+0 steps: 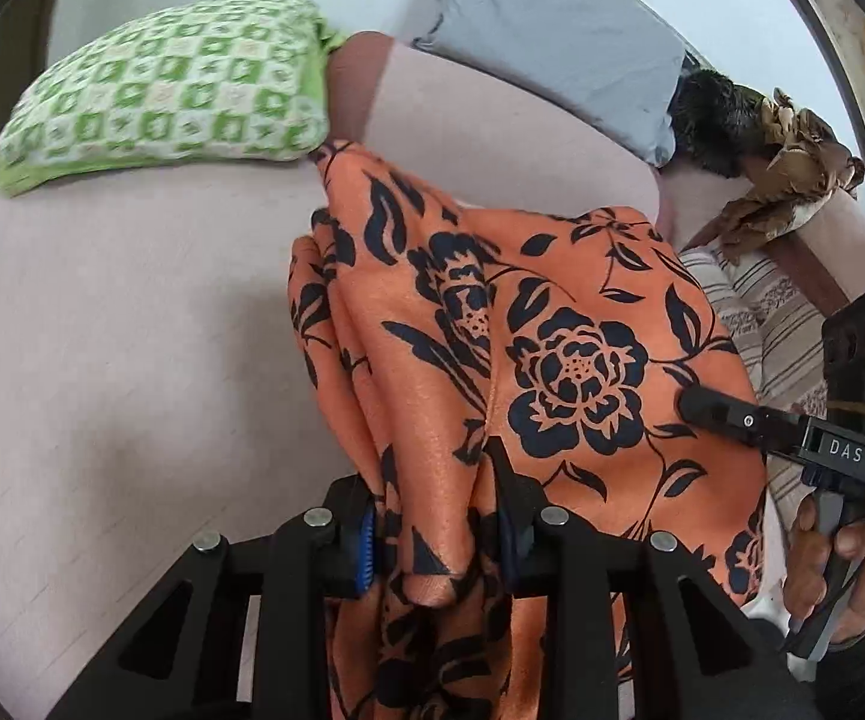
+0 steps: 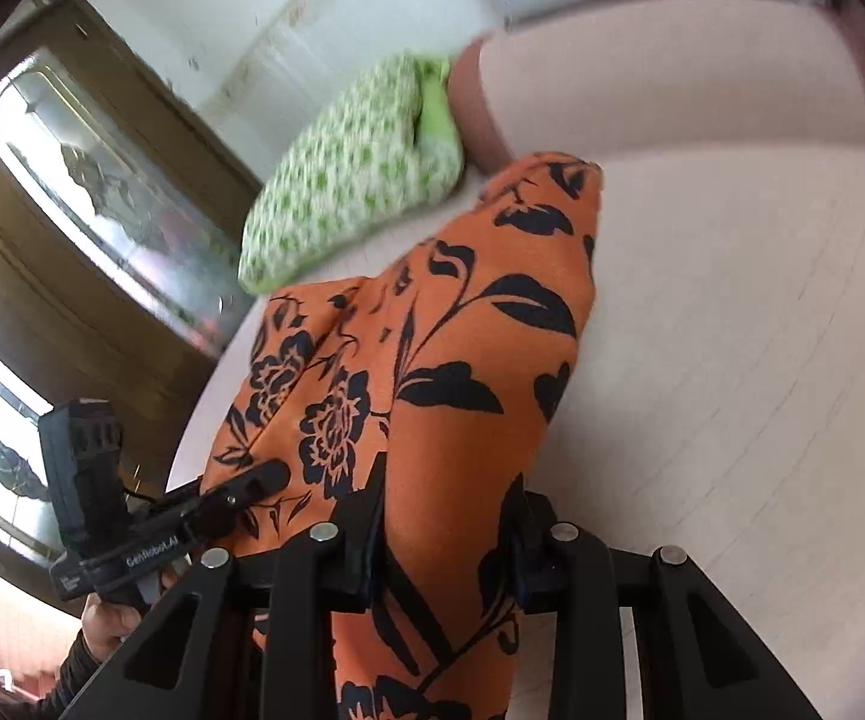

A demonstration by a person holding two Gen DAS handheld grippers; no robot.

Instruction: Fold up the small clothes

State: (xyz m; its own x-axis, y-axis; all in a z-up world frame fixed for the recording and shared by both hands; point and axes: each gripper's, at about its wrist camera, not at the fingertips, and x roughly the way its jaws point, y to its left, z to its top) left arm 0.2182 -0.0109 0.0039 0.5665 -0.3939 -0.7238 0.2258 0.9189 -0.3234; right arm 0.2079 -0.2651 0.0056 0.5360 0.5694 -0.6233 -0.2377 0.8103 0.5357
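Orange floral garment [image 1: 552, 324]: thin, satiny, slight sheen; judged light, limp and slippery, so best held by bunched edge folds. It hangs lifted over the pale pink bed [image 1: 132, 330], far end trailing toward the green checked pillow [image 1: 162, 84]. Left gripper [image 1: 438, 534] fingers pinch a gathered fold; right gripper [image 2: 447, 546] fingers pinch another. Grey pillow [image 1: 552, 42] and brown crumpled cloth [image 1: 792, 168] lie beyond.

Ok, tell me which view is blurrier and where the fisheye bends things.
Right wrist view: blurrier, with the green checked pillow and the wall smeared, while the orange floral cloth stays sharp. Left wrist view: the pillow is only slightly soft; the picture frame curves with the dark lens rim.
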